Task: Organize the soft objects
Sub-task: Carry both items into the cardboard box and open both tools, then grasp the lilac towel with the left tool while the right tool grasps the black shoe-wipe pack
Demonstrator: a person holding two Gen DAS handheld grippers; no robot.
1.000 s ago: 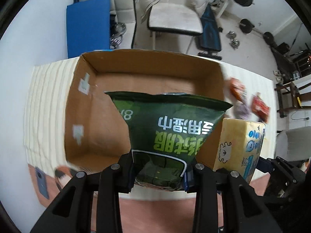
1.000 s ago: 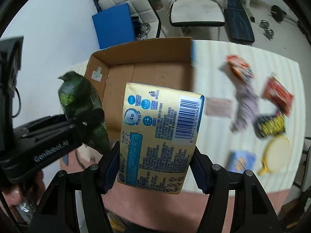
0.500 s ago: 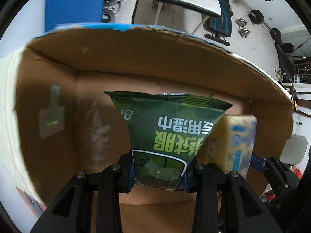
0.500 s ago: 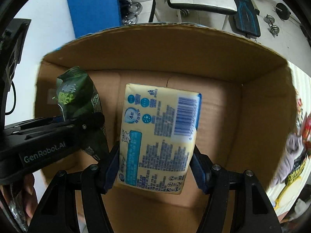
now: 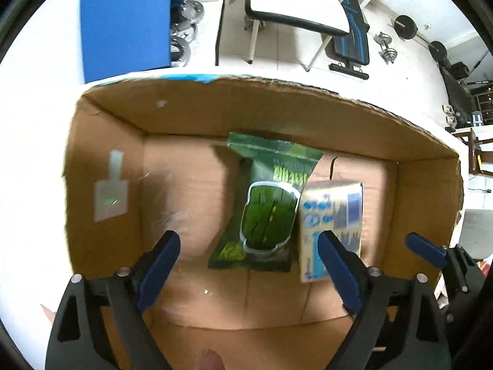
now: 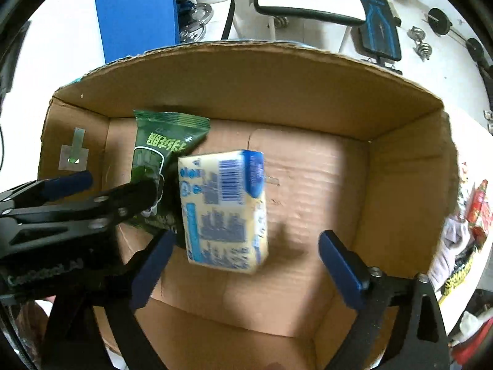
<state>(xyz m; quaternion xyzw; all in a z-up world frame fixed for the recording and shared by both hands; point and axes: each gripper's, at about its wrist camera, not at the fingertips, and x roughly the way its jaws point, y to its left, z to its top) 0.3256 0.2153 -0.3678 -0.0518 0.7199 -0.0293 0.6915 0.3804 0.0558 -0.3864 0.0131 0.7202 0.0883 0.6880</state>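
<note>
Both packs have left the jaws since a moment ago. Left gripper spread wide, nothing between its fingers; green pouch lies just ahead of it on the cardboard box floor. Right gripper likewise agape; yellow tissue pack ahead, free of the fingers, blurred, touching the pouch's right edge. Snack packets sit outside, far right.

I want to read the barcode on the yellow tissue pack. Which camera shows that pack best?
The right wrist view: the yellow tissue pack sits central in the cardboard box, barcode facing up. In the left wrist view a finger of the left gripper partly covers it.
</note>
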